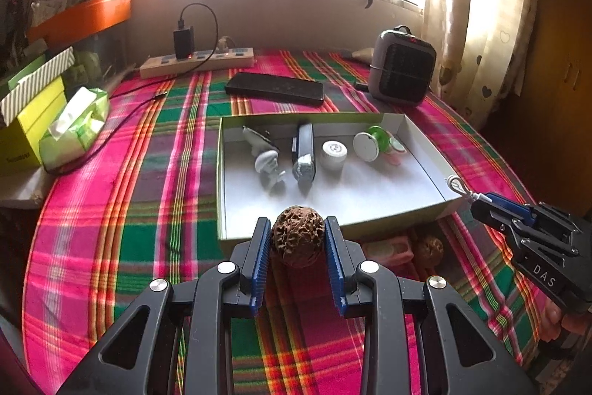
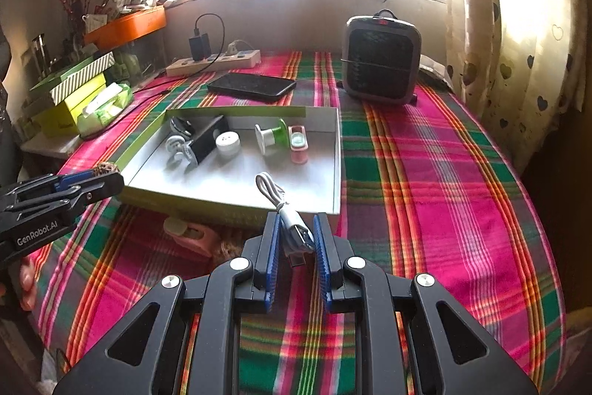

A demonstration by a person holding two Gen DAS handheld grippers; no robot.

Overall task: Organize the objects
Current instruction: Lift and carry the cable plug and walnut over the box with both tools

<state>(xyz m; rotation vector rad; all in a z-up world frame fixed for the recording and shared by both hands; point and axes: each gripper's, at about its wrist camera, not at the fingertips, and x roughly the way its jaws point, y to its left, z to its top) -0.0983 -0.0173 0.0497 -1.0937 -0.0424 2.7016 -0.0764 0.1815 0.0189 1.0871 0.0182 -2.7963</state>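
A plaid cloth (image 2: 425, 173) covers the table under a bright window. The left gripper (image 1: 298, 239) clamps a walnut (image 1: 298, 236) at the shallow box (image 1: 425, 143) – the right gripper (image 2: 296, 239) pinches a white cable (image 2: 281, 206); only the left view shows a second walnut (image 1: 429, 248)

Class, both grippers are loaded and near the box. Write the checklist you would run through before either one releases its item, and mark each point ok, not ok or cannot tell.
1. Left gripper shut on walnut: ok.
2. Right gripper shut on white cable: ok.
3. Walnut past the box near wall: cannot tell.
4. Cable loop hangs over the box floor: ok.
5. Bare floor at the box's near end for both items: ok.
6. Second walnut and pink item outside the box, not yet packed: not ok.
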